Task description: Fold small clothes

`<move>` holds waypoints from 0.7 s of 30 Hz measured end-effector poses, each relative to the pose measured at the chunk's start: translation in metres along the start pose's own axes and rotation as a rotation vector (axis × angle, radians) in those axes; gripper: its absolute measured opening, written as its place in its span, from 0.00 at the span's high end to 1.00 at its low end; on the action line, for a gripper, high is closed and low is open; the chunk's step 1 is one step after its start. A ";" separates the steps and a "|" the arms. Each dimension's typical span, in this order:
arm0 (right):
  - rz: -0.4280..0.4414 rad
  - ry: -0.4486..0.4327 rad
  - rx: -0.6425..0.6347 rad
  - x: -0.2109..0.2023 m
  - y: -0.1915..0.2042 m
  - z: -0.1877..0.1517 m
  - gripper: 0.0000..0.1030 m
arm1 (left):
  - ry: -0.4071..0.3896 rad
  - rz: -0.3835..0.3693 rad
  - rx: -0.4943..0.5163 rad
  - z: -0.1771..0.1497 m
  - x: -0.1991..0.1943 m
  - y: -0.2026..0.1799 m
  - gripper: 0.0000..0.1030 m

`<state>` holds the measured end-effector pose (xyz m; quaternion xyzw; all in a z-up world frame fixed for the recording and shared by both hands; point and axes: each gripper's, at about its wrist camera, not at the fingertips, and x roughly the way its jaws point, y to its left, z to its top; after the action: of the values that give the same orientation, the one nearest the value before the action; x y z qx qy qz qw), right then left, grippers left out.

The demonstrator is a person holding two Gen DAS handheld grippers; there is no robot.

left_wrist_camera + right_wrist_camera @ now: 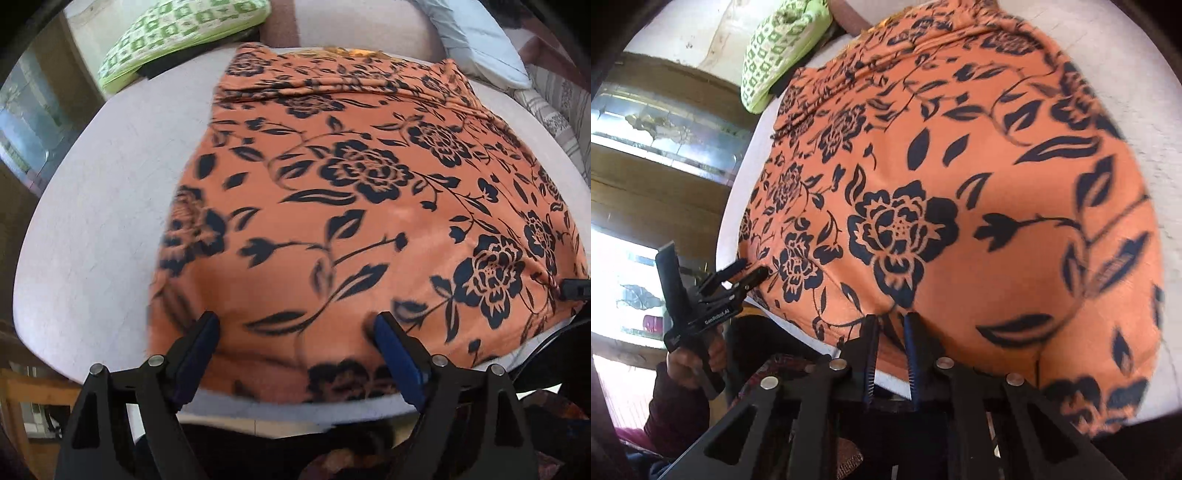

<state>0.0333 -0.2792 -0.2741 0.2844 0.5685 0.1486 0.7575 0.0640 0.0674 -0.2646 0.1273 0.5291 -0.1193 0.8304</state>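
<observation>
Two grippers — orange floral garment.

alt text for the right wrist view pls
An orange cloth with black flowers lies spread over a pale surface, and the right gripper has its jaws nearly closed at the near edge, a tuck of cloth between them. The left gripper, held in a hand, is at the cloth's left edge.

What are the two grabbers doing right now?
Left gripper: jaws open, holding nothing.
Right gripper: jaws nearly closed, pinching the orange flowered cloth.
</observation>
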 end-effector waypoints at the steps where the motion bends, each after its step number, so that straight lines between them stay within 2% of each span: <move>1: -0.002 0.001 0.003 -0.008 -0.001 -0.003 0.82 | -0.008 0.021 -0.014 -0.002 -0.006 0.008 0.16; 3: -0.025 0.002 -0.003 -0.024 -0.002 -0.007 0.82 | -0.035 0.063 -0.055 -0.009 -0.022 0.033 0.16; 6: -0.048 -0.086 0.025 -0.068 -0.018 -0.012 0.81 | -0.044 0.093 -0.161 -0.017 -0.037 0.080 0.16; 8: -0.039 -0.164 0.075 -0.098 -0.034 -0.016 0.72 | -0.037 0.099 -0.246 -0.021 -0.039 0.108 0.16; 9: -0.043 -0.198 0.107 -0.109 -0.042 -0.017 0.51 | -0.031 0.099 -0.296 -0.023 -0.040 0.122 0.16; 10: -0.051 -0.233 0.147 -0.120 -0.050 -0.020 0.24 | -0.027 0.091 -0.326 -0.024 -0.041 0.130 0.16; 12: -0.033 -0.304 0.218 -0.135 -0.062 -0.026 0.22 | -0.037 0.031 -0.384 -0.027 -0.044 0.143 0.16; 14: 0.023 -0.297 0.256 -0.134 -0.069 -0.027 0.22 | -0.051 -0.022 -0.399 -0.027 -0.046 0.144 0.16; 18: 0.063 -0.290 0.296 -0.126 -0.075 -0.031 0.22 | -0.051 -0.125 -0.403 -0.022 -0.034 0.137 0.17; 19: 0.075 -0.284 0.301 -0.123 -0.074 -0.032 0.22 | -0.047 -0.135 -0.395 -0.020 -0.030 0.134 0.21; 21: 0.085 -0.281 0.307 -0.119 -0.072 -0.032 0.22 | -0.028 -0.169 -0.371 -0.017 -0.018 0.128 0.40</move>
<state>-0.0411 -0.3936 -0.2311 0.4382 0.4607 0.0508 0.7702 0.0844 0.1941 -0.2439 -0.0742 0.5392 -0.0909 0.8340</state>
